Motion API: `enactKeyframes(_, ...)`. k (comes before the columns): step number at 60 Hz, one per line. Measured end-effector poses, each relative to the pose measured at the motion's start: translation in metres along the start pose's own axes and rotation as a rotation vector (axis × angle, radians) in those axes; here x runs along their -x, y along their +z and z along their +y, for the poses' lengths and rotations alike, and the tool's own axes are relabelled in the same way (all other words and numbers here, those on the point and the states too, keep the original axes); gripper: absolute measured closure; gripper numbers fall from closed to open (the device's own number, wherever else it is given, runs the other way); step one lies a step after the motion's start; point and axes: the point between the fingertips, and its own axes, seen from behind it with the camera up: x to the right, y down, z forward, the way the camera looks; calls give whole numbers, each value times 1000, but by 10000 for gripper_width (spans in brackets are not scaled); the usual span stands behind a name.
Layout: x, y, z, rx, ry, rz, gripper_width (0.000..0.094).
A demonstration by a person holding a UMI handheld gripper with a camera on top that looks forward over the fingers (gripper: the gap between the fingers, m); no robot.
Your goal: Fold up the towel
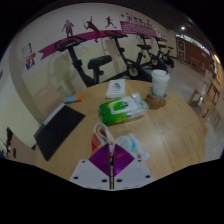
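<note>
The gripper [111,160] is closed on a bunched white towel [122,147] with both purple pads [100,160] pressing it, above the wooden table [170,130], with a green wipes pack [123,108] beyond.

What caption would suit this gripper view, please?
Gripper above a wooden table, with a wet-wipes pack beyond it and exercise bikes behind.

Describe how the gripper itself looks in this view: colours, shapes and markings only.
The gripper shows as two pale, whitish fingers that taper forward to a point. Each finger carries a bright magenta pad on its inner face, with a thin dark line between them. No cables, printed markings, sleeve or hand show in this view.
</note>
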Motion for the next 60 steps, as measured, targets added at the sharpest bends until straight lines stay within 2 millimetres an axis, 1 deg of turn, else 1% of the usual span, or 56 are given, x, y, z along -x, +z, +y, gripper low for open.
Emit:
enactKeyframes(2,-18,3,1,-9,-9,22,909)
enactKeyframes(4,-36,10,3,-8,-24,50,910)
enactKeyframes(7,-55,24,8,-2,-39,92,909)
enactKeyframes(11,-72,38,17,4,-52,113,900)
enactKeyframes(13,-76,44,23,19,-58,114,863)
enactKeyframes(14,-79,40,26,24,-62,112,816)
enactKeyframes(15,-79,46,27,22,-65,108,704)
enactKeyframes(17,-81,47,30,24,-73,105,480)
enactKeyframes(20,-87,42,30,22,-86,122,144)
enactKeyframes(21,-90,38,26,16,-92,128,32)
enactKeyframes(22,-92,30,26,8,-98,131,87)
enactKeyframes(23,-92,25,24,-3,-104,133,116)
enactKeyframes(27,-92,-3,13,-34,-116,136,75)
enactKeyframes(29,-93,-21,9,-47,-114,141,68)
enactKeyframes(30,-92,-36,8,-52,-113,141,74)
enactKeyframes(33,-85,-73,8,-64,-112,131,87)
enactKeyframes(36,-78,-107,12,-68,-109,125,84)
enactKeyframes(37,-74,-115,13,-69,-108,123,84)
enactKeyframes(38,-72,-131,16,-68,-112,118,87)
enactKeyframes(41,-65,-168,25,-67,-125,110,81)
enactKeyframes(42,-63,-176,28,-66,-126,113,84)
enactKeyframes(44,-60,-198,36,-60,-131,119,76)
enactKeyframes(45,-59,-204,40,-57,-132,121,80)
enactKeyframes(47,-58,-225,46,-50,-133,131,84)
enactKeyframes(51,-53,-256,59,-45,-123,144,83)
enactKeyframes(52,-52,-258,62,-50,-120,142,80)
enactKeyframes(54,-48,-271,63,-63,-122,136,76)
enactKeyframes(56,-46,-278,64,-75,-123,135,75)
enactKeyframes(60,-46,-290,66,-92,-125,153,81)
